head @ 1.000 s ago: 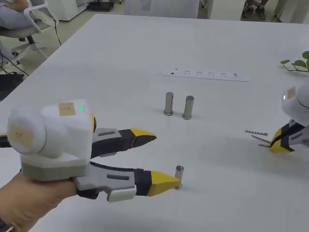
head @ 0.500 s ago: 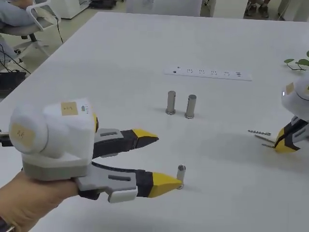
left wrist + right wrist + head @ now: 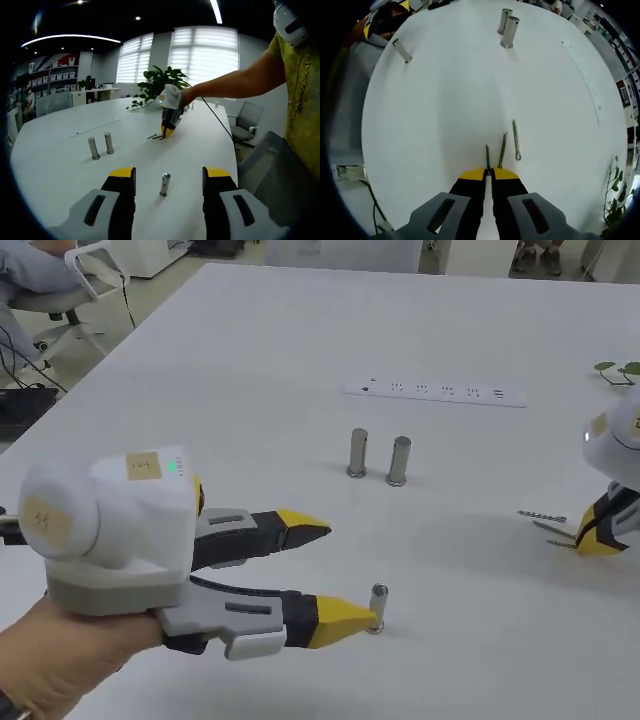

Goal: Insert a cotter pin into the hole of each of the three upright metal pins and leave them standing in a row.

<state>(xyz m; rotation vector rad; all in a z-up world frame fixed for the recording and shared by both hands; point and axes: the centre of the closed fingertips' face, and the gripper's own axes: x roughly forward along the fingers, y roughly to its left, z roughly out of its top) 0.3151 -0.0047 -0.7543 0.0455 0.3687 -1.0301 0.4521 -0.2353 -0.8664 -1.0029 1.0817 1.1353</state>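
- Three metal pins stand upright on the white table (image 3: pixel 250 360). The far-left metal pin (image 3: pixel 358 453) and far-right metal pin (image 3: pixel 399 460) stand side by side mid-table, close but apart.
- One near metal pin (image 3: pixel 378 607) stands alone on the person's side, well apart from that pair.
- Left claw (image 3: pixel 335 572) is carried in a hand (image 3: pixel 60 670), low on the left of the head view. Jaws are wide.
- Its lower yellow tip sits right at the near metal pin, low on the shaft; touching or not, cannot tell.
- Left gripper view: the near metal pin stands between the lines of the two jaws, just ahead of the tips. Neither jaw is closed on it.
- Right claw (image 3: pixel 600 530) is at the right side of the table, tips down at the cotter pins, well apart from all three metal pins.
- Right gripper view: jaws are drawn to a narrow slit. One cotter pin (image 3: pixel 487 154) runs straight out from between the tips, its end pinched there. Whether it lies on the table or is raised, cannot tell.
- Second cotter pin (image 3: pixel 502 149) lies flat just beside the pinched one. Third cotter pin (image 3: pixel 516 140) lies next to that, loop end toward the claw.
- Power strip (image 3: pixel 445 393) lies flat beyond the far pair.
- Plant (image 3: pixel 622 370): a few leaves at the right edge of the head view.
- Office chair (image 3: pixel 70 280) stands on the floor off the table's far-left side.
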